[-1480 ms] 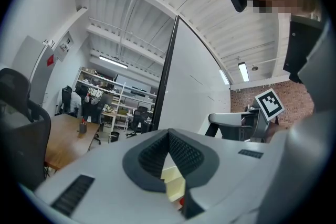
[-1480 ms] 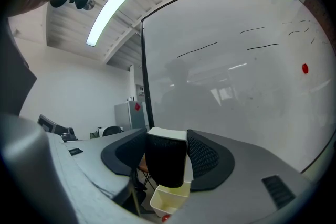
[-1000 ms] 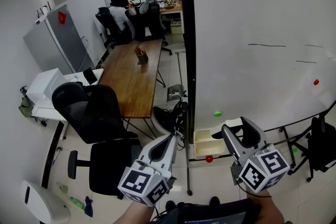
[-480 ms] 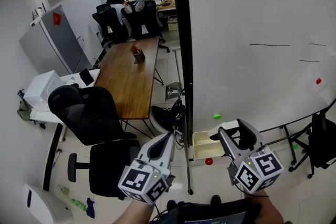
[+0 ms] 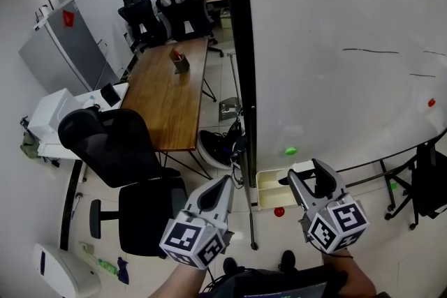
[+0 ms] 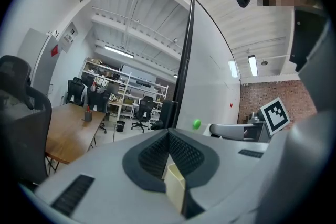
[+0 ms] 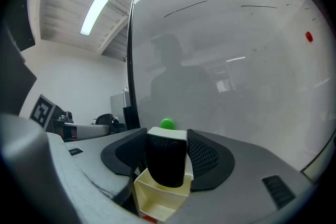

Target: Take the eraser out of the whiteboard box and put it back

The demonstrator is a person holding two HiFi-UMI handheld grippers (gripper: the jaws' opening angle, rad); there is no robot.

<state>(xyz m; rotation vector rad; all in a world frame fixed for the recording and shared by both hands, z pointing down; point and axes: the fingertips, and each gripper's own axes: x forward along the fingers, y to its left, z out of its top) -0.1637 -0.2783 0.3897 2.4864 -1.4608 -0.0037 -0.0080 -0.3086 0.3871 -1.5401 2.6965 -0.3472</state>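
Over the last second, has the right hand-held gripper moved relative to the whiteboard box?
Yes. The right hand-held gripper, holding the eraser, edged left toward the whiteboard box.

Two grippers: the left gripper and the right gripper. One eraser, one box, one whiteboard. One green magnet, two red magnets. One table. Black chairs: probably four, though the far end is too cluttered to be sure.
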